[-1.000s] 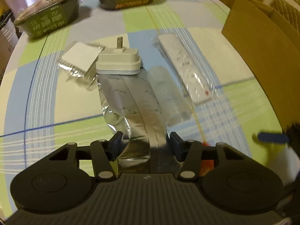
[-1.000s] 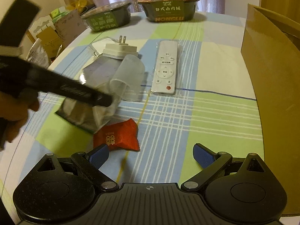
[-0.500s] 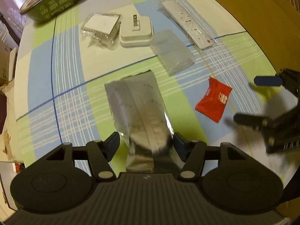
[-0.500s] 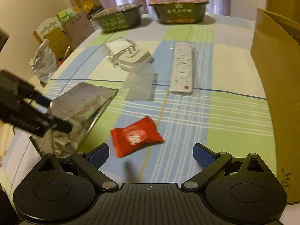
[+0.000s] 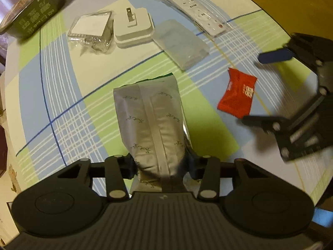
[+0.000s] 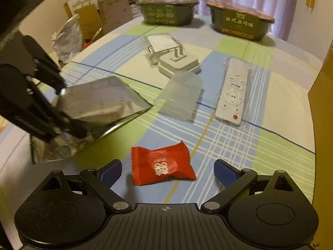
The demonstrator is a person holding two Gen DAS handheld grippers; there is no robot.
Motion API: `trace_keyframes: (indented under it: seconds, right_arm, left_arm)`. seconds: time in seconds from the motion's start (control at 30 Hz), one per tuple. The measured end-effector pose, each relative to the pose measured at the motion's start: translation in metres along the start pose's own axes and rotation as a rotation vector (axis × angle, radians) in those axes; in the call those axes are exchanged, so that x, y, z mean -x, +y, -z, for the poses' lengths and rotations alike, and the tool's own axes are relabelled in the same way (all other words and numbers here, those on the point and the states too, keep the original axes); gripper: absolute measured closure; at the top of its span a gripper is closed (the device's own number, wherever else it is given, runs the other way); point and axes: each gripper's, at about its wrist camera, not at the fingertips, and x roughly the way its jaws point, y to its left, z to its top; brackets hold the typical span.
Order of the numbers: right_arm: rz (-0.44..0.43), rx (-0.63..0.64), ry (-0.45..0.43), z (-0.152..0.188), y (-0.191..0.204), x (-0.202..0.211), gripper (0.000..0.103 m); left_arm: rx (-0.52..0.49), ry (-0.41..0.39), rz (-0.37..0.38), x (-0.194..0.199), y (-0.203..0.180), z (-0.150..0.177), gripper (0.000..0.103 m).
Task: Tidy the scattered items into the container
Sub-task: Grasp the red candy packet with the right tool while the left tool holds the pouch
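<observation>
Two grippers work over the plaid-covered table [image 6: 239,145]. The left gripper [image 5: 161,165] is clenched on the near end of a silver foil pouch [image 5: 152,120], which is lifted off the cloth near the table's left edge, its far end pointing toward the middle. The right gripper [image 6: 167,171] hangs with its blue pads spread wide, a red candy wrapper [image 6: 162,166] lying on the cloth between them, untouched. Farther toward the middle lie a frosted plastic sleeve [image 6: 180,96], a white plug adapter [image 6: 179,64] just beside a clear plastic case [image 6: 162,42], and a bagged white remote [image 6: 233,92]. Along the table's right edge stands the brown cardboard box [image 6: 324,112]. Two green food bowls [image 6: 239,20] sit at the far edge.
</observation>
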Motion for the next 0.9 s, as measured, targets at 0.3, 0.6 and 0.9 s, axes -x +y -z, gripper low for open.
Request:
trace_keyframes:
  seconds: [0.3, 0.6, 0.9]
  right_arm:
    - [0.007, 0.068, 0.007, 0.002, 0.012, -0.019, 0.013]
    - [0.035, 0.034, -0.023, 0.001, 0.011, -0.011, 0.056]
    - [0.031, -0.046, -0.023, 0.021, 0.014, 0.021, 0.062]
  left_arm:
    - [0.036, -0.022, -0.001, 0.000, 0.003, -0.001, 0.044]
    - [0.051, -0.011, -0.013, -0.006, 0.005, 0.001, 0.062]
    - [-0.008, -0.005, 0.019, 0.016, -0.018, 0.027, 0.065]
